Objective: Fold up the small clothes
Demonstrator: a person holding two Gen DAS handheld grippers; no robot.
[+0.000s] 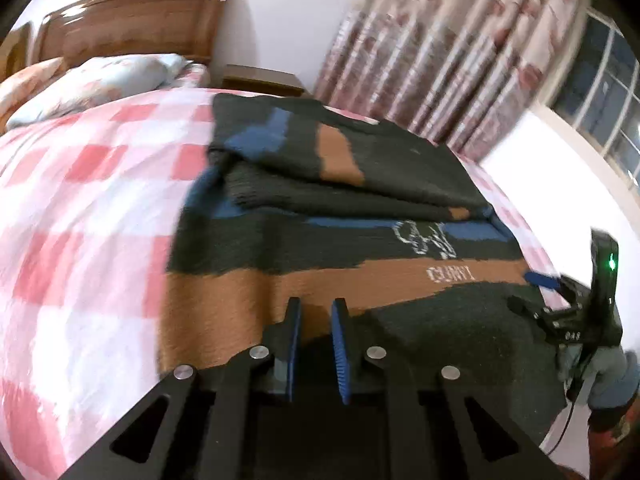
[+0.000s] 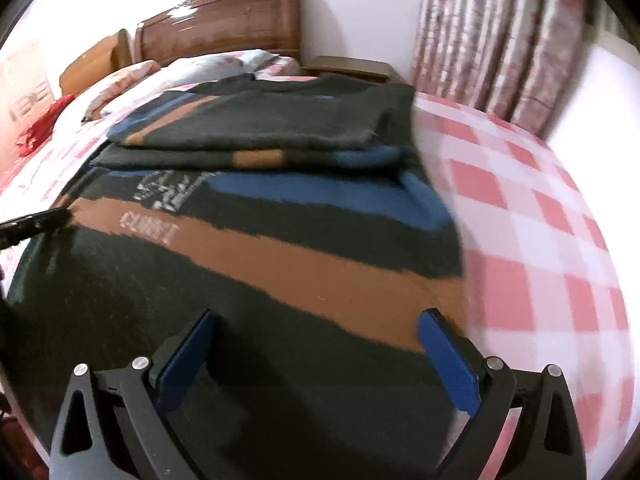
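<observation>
A dark knitted sweater (image 1: 256, 248) with brown and blue stripes and white lettering lies on the bed, its upper part folded over itself into layers (image 2: 260, 120). My left gripper (image 1: 317, 308) hovers over the brown stripe near the sweater's near left edge. Its blue pads stand a narrow gap apart, and only flat fabric shows between them. My right gripper (image 2: 318, 316) is wide open above the dark and brown near part of the sweater, close to its right edge. Each gripper shows in the other's view: the right one (image 1: 560, 296) and the left one (image 2: 36, 222).
The bed has a pink and white checked sheet (image 2: 540, 220). Pillows (image 1: 100, 80) lie by a wooden headboard (image 1: 132, 24), with a nightstand (image 2: 352, 66) beside it. A flowered curtain (image 1: 440, 52) and a window (image 1: 608, 92) are beyond the bed. A red cloth (image 2: 36, 128) lies at the far left.
</observation>
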